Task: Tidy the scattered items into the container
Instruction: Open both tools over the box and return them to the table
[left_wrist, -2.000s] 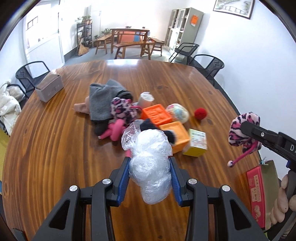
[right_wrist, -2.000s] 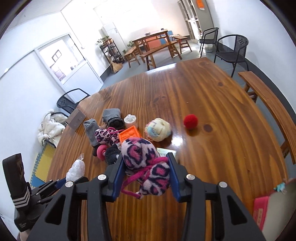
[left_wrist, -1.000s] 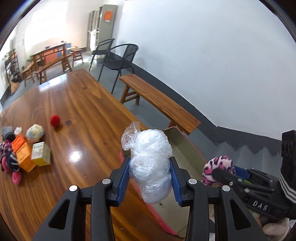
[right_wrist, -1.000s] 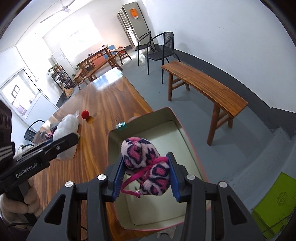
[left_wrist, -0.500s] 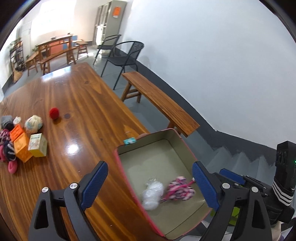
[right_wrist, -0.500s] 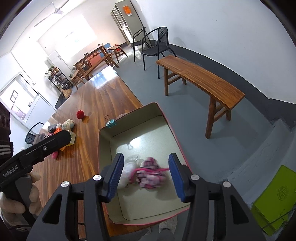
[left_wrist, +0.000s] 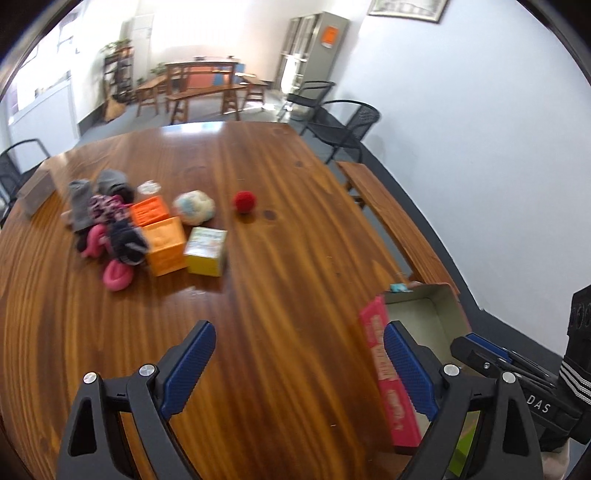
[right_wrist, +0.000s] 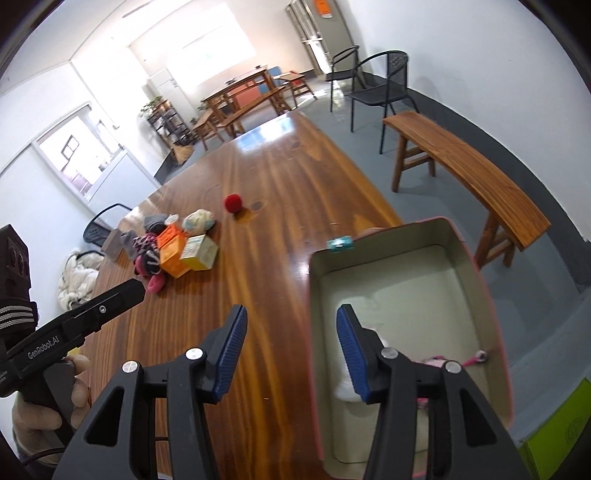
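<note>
The pink-sided box (right_wrist: 465, 258) stands at the table's near right edge; it also shows in the left wrist view (left_wrist: 376, 343). Inside it lie a white plastic bag (right_wrist: 360, 306) and a pink leopard-print toy (right_wrist: 436, 360), partly hidden by my right finger. My left gripper (left_wrist: 299, 369) is open and empty above the table. My right gripper (right_wrist: 291, 350) is open and empty over the box's left wall. Scattered items lie far left: orange blocks (left_wrist: 164, 240), a yellow box (left_wrist: 207, 251), a yarn ball (left_wrist: 194, 207), a red pompom (left_wrist: 244, 201), socks (left_wrist: 79, 206), pink rings (left_wrist: 116, 275).
A wooden bench (right_wrist: 469, 177) stands right of the table, with black chairs (right_wrist: 384, 88) beyond it. A grey box (left_wrist: 35, 190) sits at the table's far left. A small teal clip (right_wrist: 340, 243) is on the box's far rim. A green mat (right_wrist: 554, 435) lies on the floor.
Both grippers opened and dropped the plastic bag and leopard toy into the box. Both have since swung back left toward the table and the pile.
</note>
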